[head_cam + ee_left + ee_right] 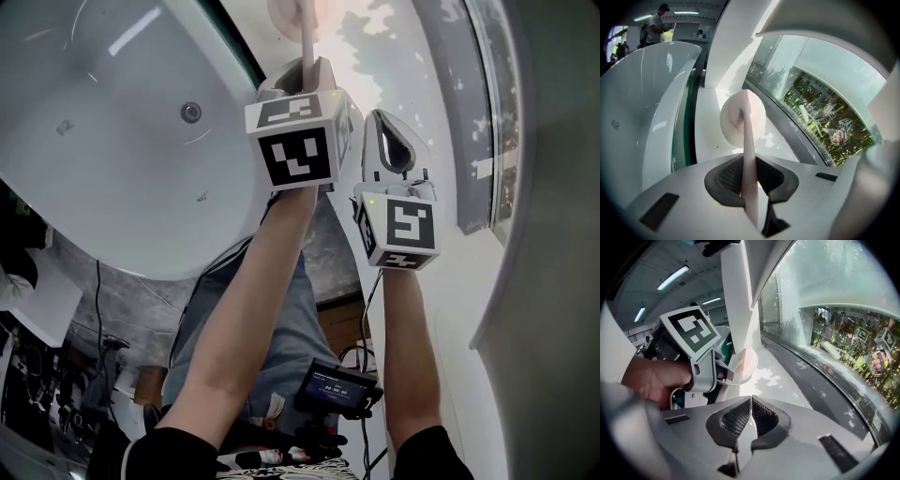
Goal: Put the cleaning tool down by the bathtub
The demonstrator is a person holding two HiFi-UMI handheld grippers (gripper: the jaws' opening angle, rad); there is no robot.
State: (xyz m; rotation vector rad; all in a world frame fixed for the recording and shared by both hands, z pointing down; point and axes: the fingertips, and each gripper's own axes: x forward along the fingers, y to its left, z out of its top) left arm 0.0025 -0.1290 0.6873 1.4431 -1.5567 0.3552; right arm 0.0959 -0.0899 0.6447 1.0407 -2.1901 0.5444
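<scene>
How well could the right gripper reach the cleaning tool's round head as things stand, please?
Probably yes: the right gripper is close beside the cleaning tool in the left gripper, nothing between them; its shut jaws would need opening.

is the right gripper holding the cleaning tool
No, the right gripper is shut on nothing; the left gripper clamps the cleaning tool by its handle.

head view's top edge cuts off the cleaning tool [307, 42].
</scene>
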